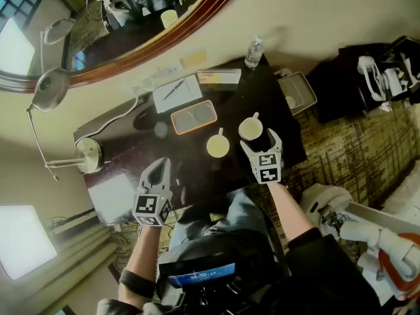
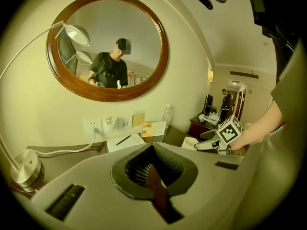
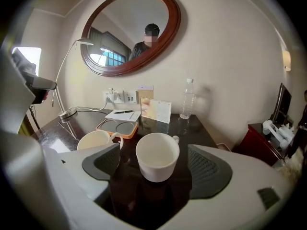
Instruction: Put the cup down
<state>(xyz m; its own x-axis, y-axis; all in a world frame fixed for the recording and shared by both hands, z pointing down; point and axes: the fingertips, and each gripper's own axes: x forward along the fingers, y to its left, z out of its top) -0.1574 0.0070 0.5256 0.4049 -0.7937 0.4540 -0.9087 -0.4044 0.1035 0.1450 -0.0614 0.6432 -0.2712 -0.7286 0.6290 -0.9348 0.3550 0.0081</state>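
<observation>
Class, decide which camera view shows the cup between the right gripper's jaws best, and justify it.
The right gripper view: the cup sits large and central, rim and handle showing, between parted jaws. The head view shows it small, from above. In the left gripper view it cannot be made out.

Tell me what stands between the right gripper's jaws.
Between the open jaws of the right gripper a white cup stands on the dark table, with a gap at each side; neither pad touches it. The right gripper view shows this.
</observation>
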